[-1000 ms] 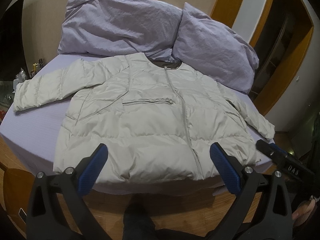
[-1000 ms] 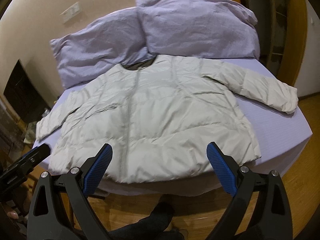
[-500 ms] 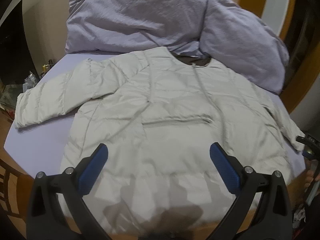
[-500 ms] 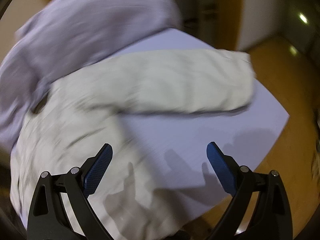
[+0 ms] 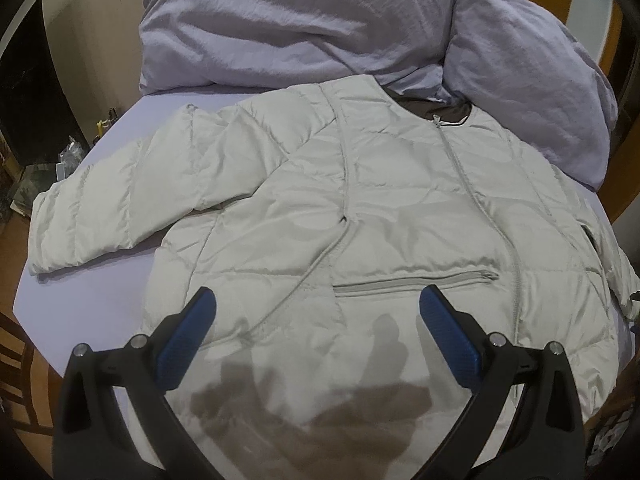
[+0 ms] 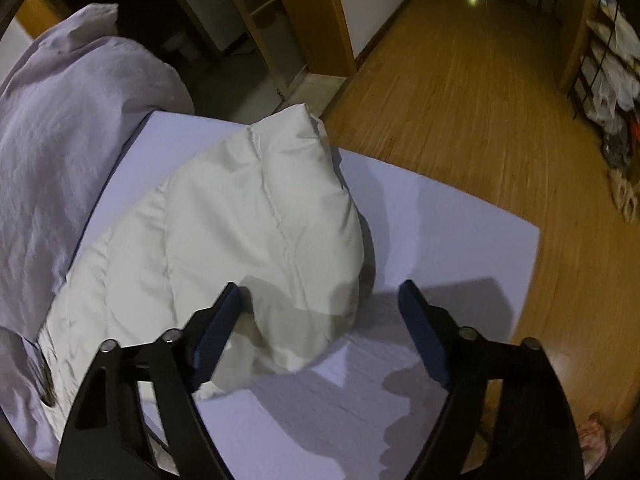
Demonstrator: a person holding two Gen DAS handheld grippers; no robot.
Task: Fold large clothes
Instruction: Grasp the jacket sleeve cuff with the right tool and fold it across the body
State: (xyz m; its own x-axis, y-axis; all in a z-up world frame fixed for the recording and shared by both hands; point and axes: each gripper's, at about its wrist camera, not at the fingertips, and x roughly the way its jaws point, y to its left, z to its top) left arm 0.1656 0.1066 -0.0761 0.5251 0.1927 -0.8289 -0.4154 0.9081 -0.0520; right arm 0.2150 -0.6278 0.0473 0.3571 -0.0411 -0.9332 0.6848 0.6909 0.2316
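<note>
A pale grey puffer jacket (image 5: 360, 208) lies flat, front up and zipped, on a lilac bed sheet (image 5: 80, 292). Its left sleeve (image 5: 120, 200) stretches out to the left. My left gripper (image 5: 316, 320) is open and empty, above the jacket's lower front near the pocket zip (image 5: 416, 280). In the right wrist view the jacket's other sleeve (image 6: 260, 240) lies on the sheet (image 6: 440, 220), cuff pointing away. My right gripper (image 6: 320, 312) is open and empty, low over this sleeve, its left finger close beside the puffy fabric.
Two lilac pillows (image 5: 300, 20) (image 5: 540, 80) lean at the head of the bed, one also in the right wrist view (image 6: 60, 120). The bed edge drops to a wooden floor (image 6: 480, 100). A rack with clutter (image 6: 612, 60) stands far right.
Both grippers have moved forward over the bed. The right one swung right, from facing the whole jacket to hovering over its right sleeve. The left one came in over the jacket's lower front.
</note>
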